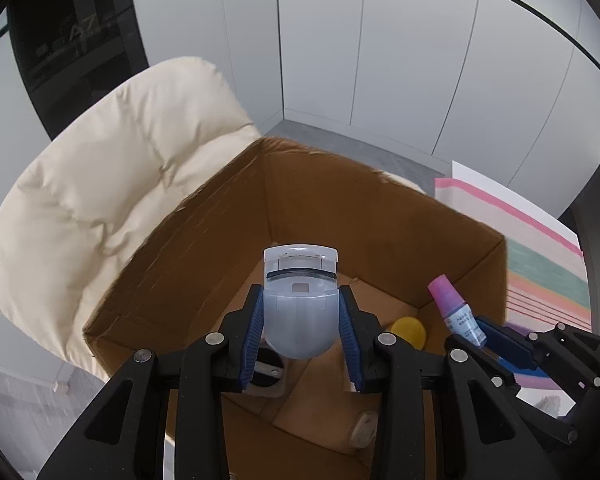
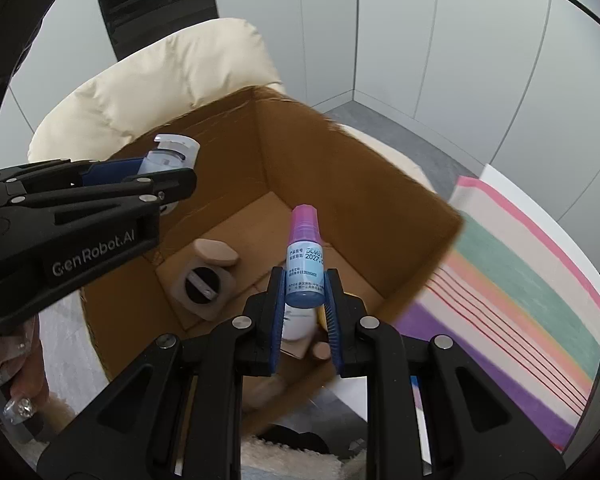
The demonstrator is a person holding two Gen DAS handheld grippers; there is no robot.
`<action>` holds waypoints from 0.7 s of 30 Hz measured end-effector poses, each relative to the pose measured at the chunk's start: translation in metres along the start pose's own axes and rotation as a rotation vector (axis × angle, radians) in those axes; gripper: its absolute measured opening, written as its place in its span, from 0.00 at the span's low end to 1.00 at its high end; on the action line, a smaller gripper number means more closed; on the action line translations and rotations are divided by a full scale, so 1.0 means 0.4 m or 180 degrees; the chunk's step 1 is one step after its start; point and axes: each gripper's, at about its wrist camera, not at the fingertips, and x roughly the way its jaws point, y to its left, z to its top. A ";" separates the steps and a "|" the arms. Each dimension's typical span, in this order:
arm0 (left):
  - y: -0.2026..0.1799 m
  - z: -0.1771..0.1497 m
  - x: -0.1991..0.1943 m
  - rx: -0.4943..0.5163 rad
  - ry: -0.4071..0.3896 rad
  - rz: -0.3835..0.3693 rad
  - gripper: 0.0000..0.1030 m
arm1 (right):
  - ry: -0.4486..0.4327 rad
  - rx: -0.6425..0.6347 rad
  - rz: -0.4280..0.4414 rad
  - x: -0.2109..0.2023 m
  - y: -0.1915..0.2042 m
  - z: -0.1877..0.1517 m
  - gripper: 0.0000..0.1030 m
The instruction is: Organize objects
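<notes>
Left claw (image 1: 300, 312) clamps a translucent eyelash curler (image 1: 300, 300); right claw (image 2: 304, 296) clamps a pink-capped bottle (image 2: 305, 264), both above the cardboard box (image 1: 380, 208).

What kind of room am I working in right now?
Probably a home or office corner: plain white wall panels, a cream cushioned chair and a grey floor. An open cardboard box sits beside a striped cloth.
</notes>
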 end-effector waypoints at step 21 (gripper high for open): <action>0.010 0.037 -0.074 0.0074 0.0365 -0.0123 0.90 | 0.0154 0.0790 -0.0393 -0.088 -0.068 0.020 0.99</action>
